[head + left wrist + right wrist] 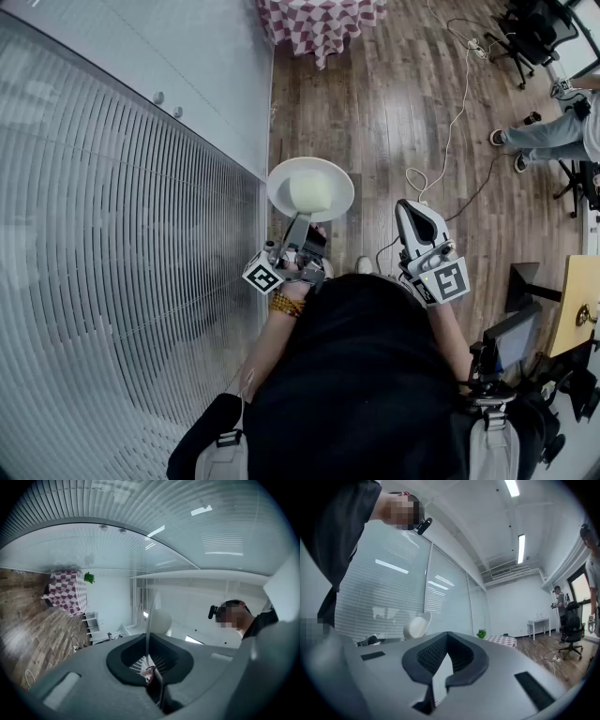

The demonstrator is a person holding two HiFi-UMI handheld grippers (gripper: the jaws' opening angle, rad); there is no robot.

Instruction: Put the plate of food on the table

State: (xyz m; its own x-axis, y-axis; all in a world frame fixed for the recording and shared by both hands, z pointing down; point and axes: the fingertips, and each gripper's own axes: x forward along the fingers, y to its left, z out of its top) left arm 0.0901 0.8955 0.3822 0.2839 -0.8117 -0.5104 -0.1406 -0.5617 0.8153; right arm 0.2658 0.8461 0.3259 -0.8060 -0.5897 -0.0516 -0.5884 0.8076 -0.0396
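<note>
Plate (310, 187) with its pale mound of food (313, 193) hangs in the air before the person, its near rim pinched tight in the closed jaws of the left gripper (298, 228), which tilts upward. Right gripper (411, 208) is level, jaws together on nothing. Carrying looks like the step in hand: the checked-cloth table (319, 21) stands well apart across the wooden floor (394, 112). Next calls for walking there with the plate level, then lowering it onto the cloth
</note>
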